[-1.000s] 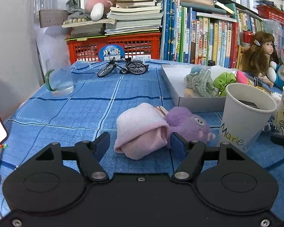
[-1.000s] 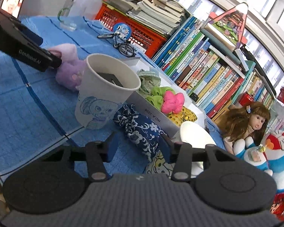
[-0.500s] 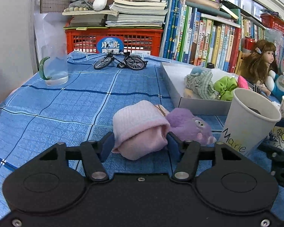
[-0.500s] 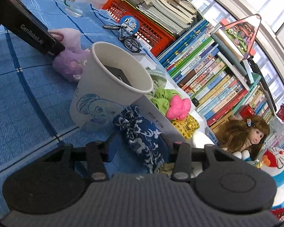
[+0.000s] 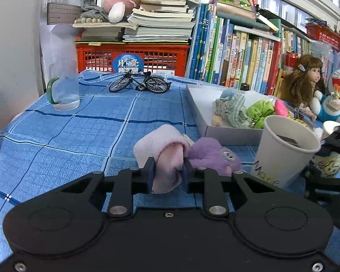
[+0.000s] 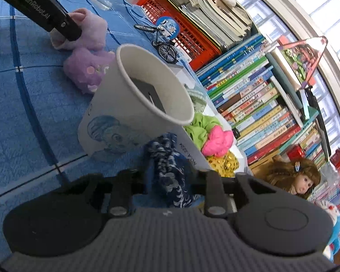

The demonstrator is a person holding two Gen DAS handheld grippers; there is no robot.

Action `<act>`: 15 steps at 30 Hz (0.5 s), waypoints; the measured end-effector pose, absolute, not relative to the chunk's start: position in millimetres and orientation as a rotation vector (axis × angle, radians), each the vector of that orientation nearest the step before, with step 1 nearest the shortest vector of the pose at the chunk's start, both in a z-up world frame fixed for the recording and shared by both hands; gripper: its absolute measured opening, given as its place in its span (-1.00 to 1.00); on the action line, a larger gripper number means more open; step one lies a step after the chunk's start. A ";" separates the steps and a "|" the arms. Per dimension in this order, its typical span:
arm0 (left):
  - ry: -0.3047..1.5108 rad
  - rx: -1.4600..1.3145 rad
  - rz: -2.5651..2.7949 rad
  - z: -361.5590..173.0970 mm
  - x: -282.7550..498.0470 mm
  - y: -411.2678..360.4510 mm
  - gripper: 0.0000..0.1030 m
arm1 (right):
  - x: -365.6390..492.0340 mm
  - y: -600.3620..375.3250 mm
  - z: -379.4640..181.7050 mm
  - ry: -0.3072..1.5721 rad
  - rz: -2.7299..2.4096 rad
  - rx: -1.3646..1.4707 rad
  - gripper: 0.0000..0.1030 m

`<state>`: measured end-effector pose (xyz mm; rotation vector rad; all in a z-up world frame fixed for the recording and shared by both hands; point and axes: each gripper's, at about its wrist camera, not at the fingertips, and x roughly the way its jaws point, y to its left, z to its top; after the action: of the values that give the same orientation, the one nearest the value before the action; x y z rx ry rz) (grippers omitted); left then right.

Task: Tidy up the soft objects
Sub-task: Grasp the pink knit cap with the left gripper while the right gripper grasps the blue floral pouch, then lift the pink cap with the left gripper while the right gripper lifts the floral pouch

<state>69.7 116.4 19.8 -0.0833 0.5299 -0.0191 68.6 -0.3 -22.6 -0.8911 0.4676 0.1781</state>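
Pink folded cloth (image 5: 163, 151), lying on the blue checked tablecloth (image 5: 79, 136) in front of the white shallow box (image 5: 233, 133), its rolled near end pinched between the two blue pads of the left gripper (image 5: 167, 174). The jaws have just been closing and now stand narrow, squeezing the cloth's tip; the bulk of the roll extends away from the fingers along the line they point. A purple plush toy (image 5: 213, 154) lies touching the cloth's right flank, just outside the right finger, so lifting straight up would probably free the cloth without dragging the plush.

Dark blue floral fabric pouch (image 6: 170, 172), held in the right gripper (image 6: 170, 181), whose jaws have likewise just been closing and now clamp it. The pouch's long axis runs away from the fingers toward the box wall (image 6: 190, 149), with a white paper cup (image 6: 129, 113) just beside it on the left.

The box, already holding a striped cloth toy (image 5: 233, 111), a green scrunchie (image 6: 198, 128) and a pink one (image 6: 217, 141), lies ahead and to the right of the left gripper, and directly ahead of the right gripper. The right hand is judged nearer to it.
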 end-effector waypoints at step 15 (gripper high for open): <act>0.516 -0.065 -0.076 35.3 31.2 106.2 -0.58 | 37.4 -3.0 -9.2 0.476 0.229 -0.822 -0.45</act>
<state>31.2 106.2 35.3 -0.0652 0.5157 -0.0756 37.4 -3.0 -9.2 -0.8222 0.4755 0.2292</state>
